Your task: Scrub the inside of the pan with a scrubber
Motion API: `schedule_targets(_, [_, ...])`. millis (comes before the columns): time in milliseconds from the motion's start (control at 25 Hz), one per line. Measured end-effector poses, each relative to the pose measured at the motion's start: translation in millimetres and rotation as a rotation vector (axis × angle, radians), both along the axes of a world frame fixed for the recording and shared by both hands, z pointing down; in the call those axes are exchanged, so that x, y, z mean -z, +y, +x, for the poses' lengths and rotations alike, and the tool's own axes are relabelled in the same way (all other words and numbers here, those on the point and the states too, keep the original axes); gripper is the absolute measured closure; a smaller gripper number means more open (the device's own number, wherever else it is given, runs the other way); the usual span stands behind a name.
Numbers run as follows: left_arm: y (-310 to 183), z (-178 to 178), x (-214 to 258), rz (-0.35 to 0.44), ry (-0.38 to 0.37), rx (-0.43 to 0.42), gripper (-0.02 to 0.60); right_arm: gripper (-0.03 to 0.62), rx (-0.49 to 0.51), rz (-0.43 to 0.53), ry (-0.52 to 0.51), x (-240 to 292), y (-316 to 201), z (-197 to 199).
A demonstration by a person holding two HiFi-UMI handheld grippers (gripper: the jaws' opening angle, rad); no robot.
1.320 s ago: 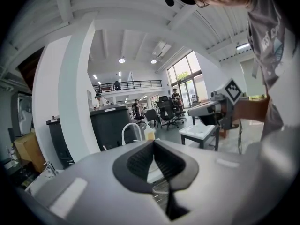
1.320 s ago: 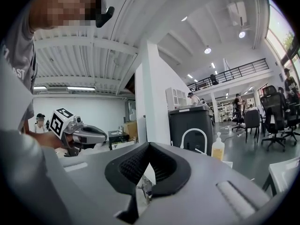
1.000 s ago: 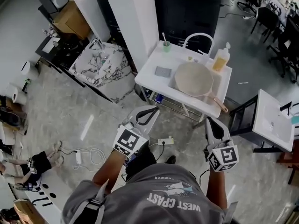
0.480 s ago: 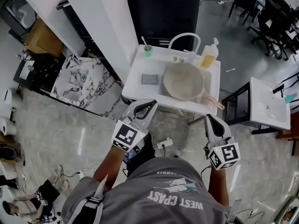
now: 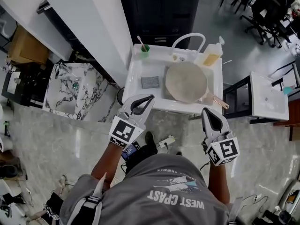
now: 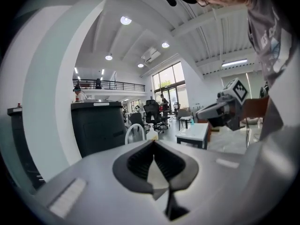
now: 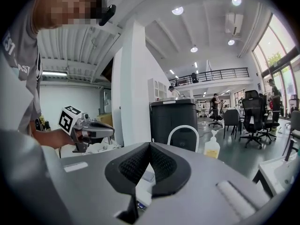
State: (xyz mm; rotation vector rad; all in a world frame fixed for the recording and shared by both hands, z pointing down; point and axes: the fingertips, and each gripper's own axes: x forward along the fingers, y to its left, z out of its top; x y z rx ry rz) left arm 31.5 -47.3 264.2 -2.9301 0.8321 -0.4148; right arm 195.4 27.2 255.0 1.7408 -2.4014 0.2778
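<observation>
Well left of my left gripper [image 5: 149, 98] a marbled slab [image 5: 75, 89] lies low beside the floor [image 5: 61, 135], which is bare and open on that side. Ahead-left of this gripper stands a white pillar [image 5: 93, 22], its corner close to the left edge of the table [image 5: 161, 106]. The left gripper is closed tip to tip with nothing in it. In the head view its tips sit at the table's near edge.

Just ahead of it, on the flat left part of the table, lies the grey scrubber [image 5: 150, 82], clear on all sides. Further ahead, along the back edge, stand a green cup [image 5: 144, 48], then the arched white tap [image 5: 187, 37] and a soap bottle [image 5: 211, 56]. Behind them a black bin [image 5: 164, 8] closes off the far side.

Ahead, between my two grippers, the pan [image 5: 186, 82] rests in the table's basin, just right of the scrubber and covering most of the basin. Its handle [image 5: 216, 100] points back toward me and juts past the near edge, just ahead-right of my right gripper [image 5: 206, 110]. On the floor between the grippers lies a power strip [image 5: 167, 141].

The right gripper is closed too and empty, its tips just short of the near edge. To its right is a narrow gap with a dark frame [image 5: 236, 100], then a second table [image 5: 269, 95]. Office chairs [image 5: 262, 3] stand far ahead-right, well apart from both grippers.
</observation>
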Motion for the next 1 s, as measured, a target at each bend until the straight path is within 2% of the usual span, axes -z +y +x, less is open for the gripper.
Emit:
schedule_targets(520, [-70.4, -48.8, -18.5, -0.049, 0.046, -0.003, 0.579, 0.594, 0.008, -0.031, 0.056, -1.9, -75.1, -53.2])
schedule_targets(760, [-94.1, -63.6, -27.9, -0.061, 0.045, 0.064, 0.578, 0.594, 0.079, -0.065, 0.056, -19.7, -111.1, -63.6])
schedule_targets(1000, [-112.6, -71.3, -44.7, -0.075, 0.003, 0.179, 0.579, 0.594, 0.214, -0.100, 0.041, -48.6, -153.1, -69.8])
